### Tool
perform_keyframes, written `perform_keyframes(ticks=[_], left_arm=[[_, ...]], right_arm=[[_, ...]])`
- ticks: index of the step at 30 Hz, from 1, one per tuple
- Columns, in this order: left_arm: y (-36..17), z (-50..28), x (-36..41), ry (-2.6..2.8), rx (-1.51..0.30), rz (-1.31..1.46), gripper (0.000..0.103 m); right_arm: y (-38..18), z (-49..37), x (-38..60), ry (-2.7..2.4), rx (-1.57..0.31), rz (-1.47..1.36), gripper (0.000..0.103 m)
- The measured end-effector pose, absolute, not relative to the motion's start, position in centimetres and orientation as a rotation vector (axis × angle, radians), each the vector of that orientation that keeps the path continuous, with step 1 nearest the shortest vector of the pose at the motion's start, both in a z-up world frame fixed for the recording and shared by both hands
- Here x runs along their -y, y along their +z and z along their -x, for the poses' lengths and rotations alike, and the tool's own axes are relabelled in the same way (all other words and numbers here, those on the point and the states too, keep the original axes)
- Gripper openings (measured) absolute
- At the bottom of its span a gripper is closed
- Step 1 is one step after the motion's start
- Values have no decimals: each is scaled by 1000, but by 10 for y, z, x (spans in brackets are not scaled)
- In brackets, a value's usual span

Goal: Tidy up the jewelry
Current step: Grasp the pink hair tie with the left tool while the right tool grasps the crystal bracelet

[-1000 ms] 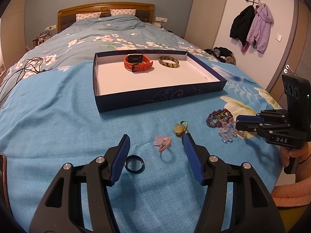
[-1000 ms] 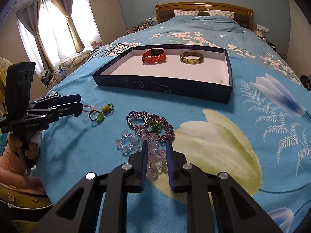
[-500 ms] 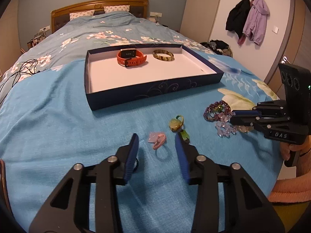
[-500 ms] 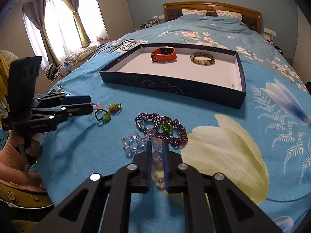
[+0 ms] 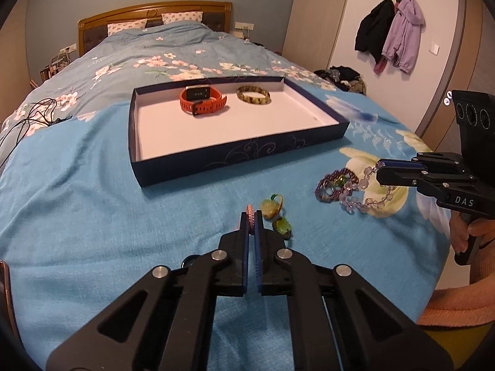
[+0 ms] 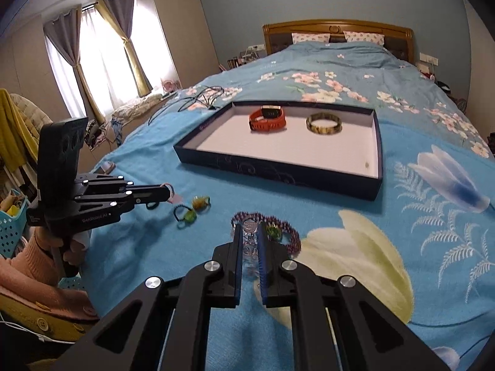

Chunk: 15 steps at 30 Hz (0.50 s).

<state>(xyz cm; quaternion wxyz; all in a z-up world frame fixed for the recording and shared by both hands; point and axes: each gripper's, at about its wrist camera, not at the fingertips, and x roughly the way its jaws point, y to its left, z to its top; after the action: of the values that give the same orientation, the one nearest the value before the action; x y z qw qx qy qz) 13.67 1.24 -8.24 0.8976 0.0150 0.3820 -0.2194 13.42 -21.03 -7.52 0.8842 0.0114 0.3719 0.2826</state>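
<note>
Most of the pink cord bracelet [image 5: 251, 218] is hidden btwn the left gripper [image 5: 251, 220] pads, which have just closed on it. Right gripper [image 6: 250, 238] is clamped narrow on the clear bead bracelet [image 6: 249, 227], w/ part lifted off the bedspread [image 5: 77, 204]. The box [image 5: 297, 147] lies well ahead of both, the purple bead bracelet [image 6: 286, 232] just beyond the right tips.

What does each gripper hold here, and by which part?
Left gripper: the pink braided bracelet, pinched across its band. Right gripper: the clear bead bracelet, gripped on part of its bead strand.
</note>
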Motion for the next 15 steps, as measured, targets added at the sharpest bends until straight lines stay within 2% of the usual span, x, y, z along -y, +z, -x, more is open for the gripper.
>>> perform_keyframes(ticks=[15], left_arm=[[-47,-145,-15,-470,-710,13,3]], right_arm=[[-34,-152,218,558,-651,-22,7]])
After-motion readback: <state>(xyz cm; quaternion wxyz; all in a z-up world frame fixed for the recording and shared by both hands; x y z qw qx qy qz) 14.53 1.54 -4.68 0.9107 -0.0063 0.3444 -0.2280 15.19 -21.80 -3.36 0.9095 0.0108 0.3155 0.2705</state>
